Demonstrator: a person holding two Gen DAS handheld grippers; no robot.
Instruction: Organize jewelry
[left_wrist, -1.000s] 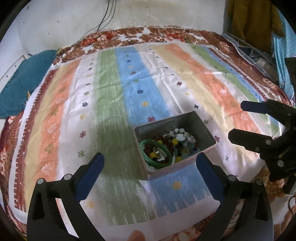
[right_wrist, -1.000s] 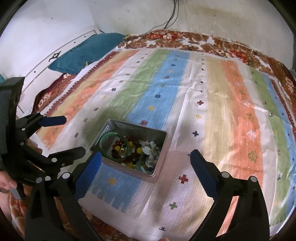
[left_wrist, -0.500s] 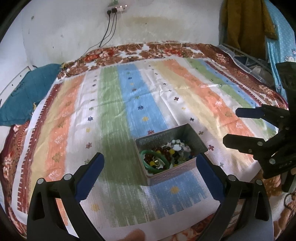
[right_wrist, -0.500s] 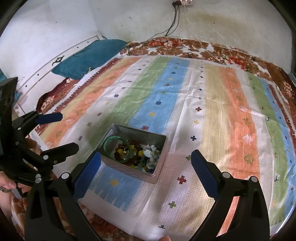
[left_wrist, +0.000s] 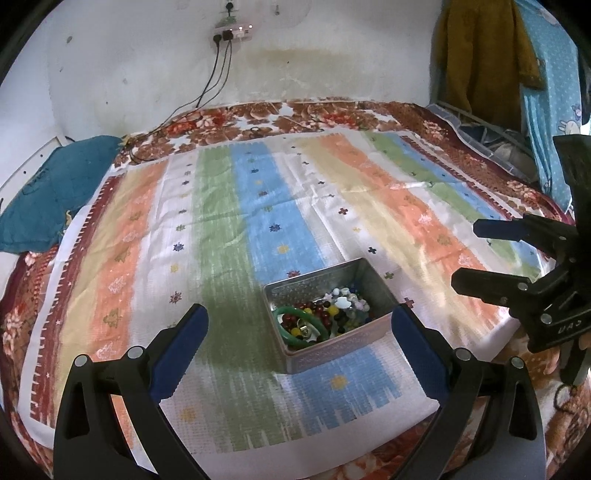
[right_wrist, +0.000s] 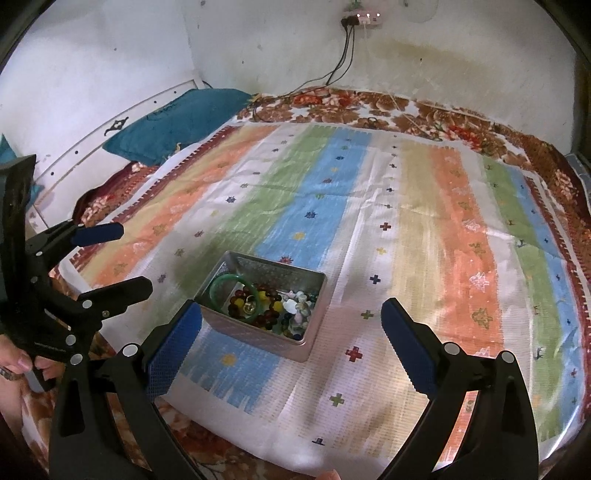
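A grey metal tin (left_wrist: 376, 283) (right_wrist: 255, 332) sits on the striped cloth near the front edge. It holds a green bangle (left_wrist: 301, 325) (right_wrist: 221, 286) and several loose coloured beads (left_wrist: 341, 314) (right_wrist: 284, 314). My left gripper (left_wrist: 299, 339) is open and empty, held above and in front of the tin; it also shows at the left of the right wrist view (right_wrist: 118, 258). My right gripper (right_wrist: 291, 332) is open and empty, also short of the tin; it shows at the right of the left wrist view (left_wrist: 480, 254).
The striped cloth (left_wrist: 258, 206) (right_wrist: 424, 221) covers a floral bed. A teal pillow (left_wrist: 48, 195) (right_wrist: 177, 122) lies at the far left. Cables hang from a wall socket (left_wrist: 231, 31) (right_wrist: 362, 16). Clothes (left_wrist: 484, 62) hang at the far right.
Both grippers have pulled back and tilted up, so the tin sits lower and smaller in both views and more wall shows. Both stay open and empty.
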